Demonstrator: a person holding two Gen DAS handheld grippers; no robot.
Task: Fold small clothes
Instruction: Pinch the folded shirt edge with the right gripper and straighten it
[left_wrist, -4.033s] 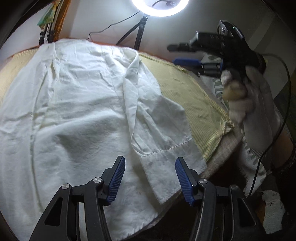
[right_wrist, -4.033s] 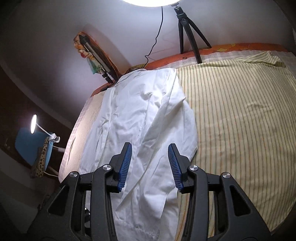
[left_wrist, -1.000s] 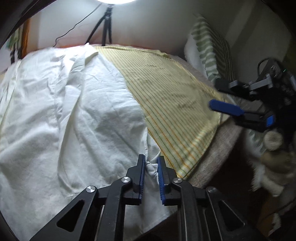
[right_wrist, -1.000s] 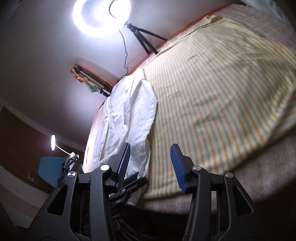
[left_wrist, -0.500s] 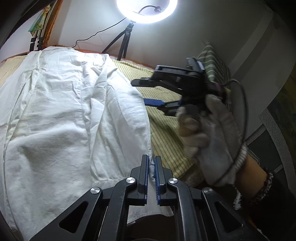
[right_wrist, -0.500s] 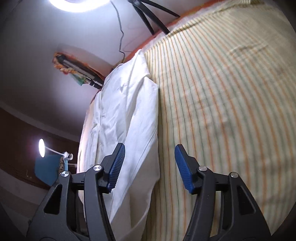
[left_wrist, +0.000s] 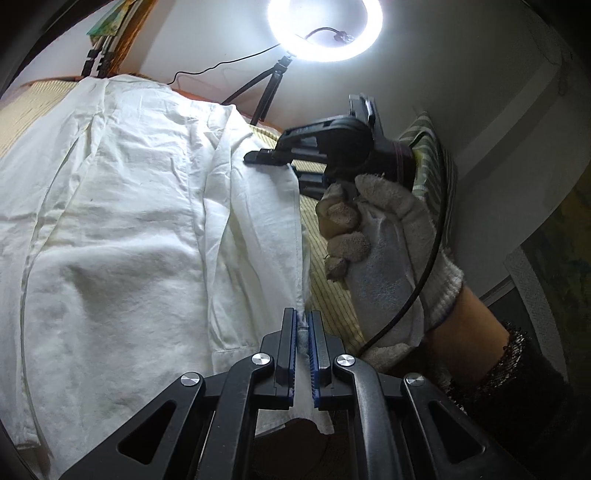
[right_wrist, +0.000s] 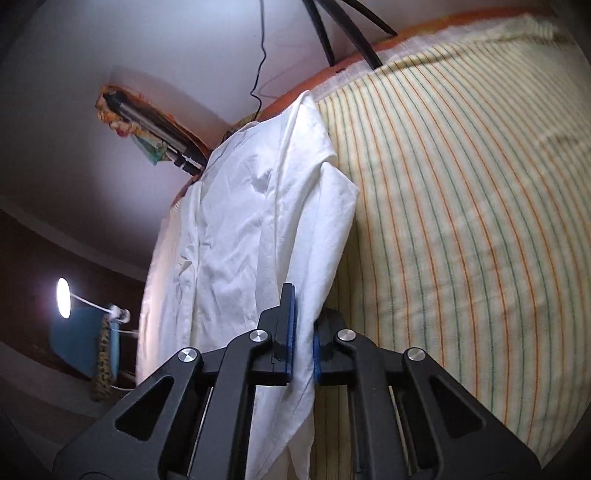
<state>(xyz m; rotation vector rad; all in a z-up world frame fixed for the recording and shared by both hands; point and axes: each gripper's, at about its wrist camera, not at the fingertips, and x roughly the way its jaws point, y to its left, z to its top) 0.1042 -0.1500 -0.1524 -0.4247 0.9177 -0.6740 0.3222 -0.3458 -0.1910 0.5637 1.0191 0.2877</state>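
White shirt (left_wrist: 122, 236): spread across the left part of a bed covered by a striped yellow sheet (left_wrist: 328, 280); creased, with a long sleeve or front panel folded lengthwise along its right edge. In the right wrist view the same shirt (right_wrist: 258, 229) runs from the far edge of the bed toward the camera, its right edge lifted off the sheet (right_wrist: 461, 206).

Left gripper (left_wrist: 303, 328): jaws closed, blue pads pinching the shirt's near right edge; a strip of white cloth passes between the pads and hangs out below them.

Right gripper (left_wrist: 275, 162): seen from the left wrist view farther along the same right edge, near the shoulder end, black with blue pads, its tips touching the cloth. In its own view the right gripper (right_wrist: 301, 328) is clamped on a fold of the shirt, cloth filling the gap between the pads and trailing down past the handles.

Gloved hand (left_wrist: 384, 251): white knit glove, wrapped around the right gripper's handle, with a black cable running beside the wrist.

Ring light (left_wrist: 325, 26): lit, on a black tripod (left_wrist: 266, 88) behind the bed, against a pale wall.

Desk lamp (right_wrist: 64, 299): lit, far left of the right wrist view, beside a blue chair (right_wrist: 79, 339).
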